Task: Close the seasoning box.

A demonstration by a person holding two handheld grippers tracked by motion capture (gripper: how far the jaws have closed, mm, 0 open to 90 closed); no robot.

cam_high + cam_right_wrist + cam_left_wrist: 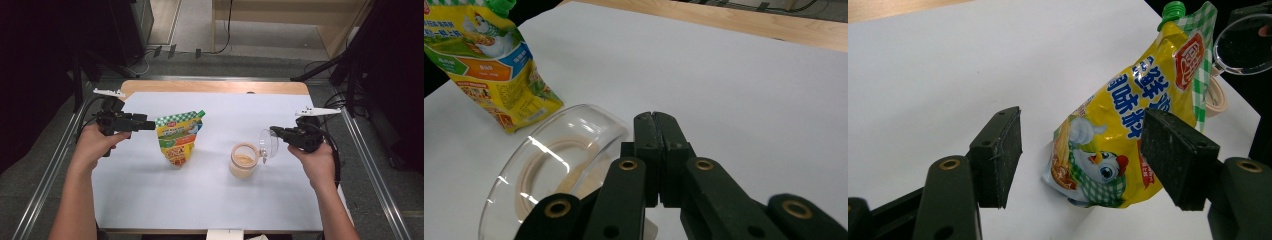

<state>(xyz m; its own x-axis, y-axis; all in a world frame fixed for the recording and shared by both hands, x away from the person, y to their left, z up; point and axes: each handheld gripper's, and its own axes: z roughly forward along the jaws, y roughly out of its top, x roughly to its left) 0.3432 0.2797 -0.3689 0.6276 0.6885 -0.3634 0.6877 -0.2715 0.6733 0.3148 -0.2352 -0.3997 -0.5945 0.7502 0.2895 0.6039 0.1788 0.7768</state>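
two grippers are working over a white sheet (pixel 150 200) covering the table, and i am holding one in each hand. my left gripper (pixel 150 125) is hovering just left of a yellow seasoning pouch (pixel 178 137) with a green cap, which is standing upright on the sheet. in the left gripper view my jaws are standing wide apart, and the pouch (pixel 1128 135) is sitting between them but a little beyond the pads, so neither pad is touching it. i am gripping nothing on this side.

my right gripper (pixel 274 131) is pointing left toward a small glass jar (pixel 243 161) holding pale powder, standing on the sheet right of the pouch and near my fingertips. the jar's clear hinged lid (pixel 268 142) is standing open, tilted up on the jar's right side. in the right gripper view my jaws are pressed fully together, pad against pad, with nothing visible between them. the clear lid (pixel 559 165) is lying just left of and below the closed tips, close against them; i cannot tell whether the tips are touching its rim. the pouch (pixel 489 65) is showing farther off, at upper left.
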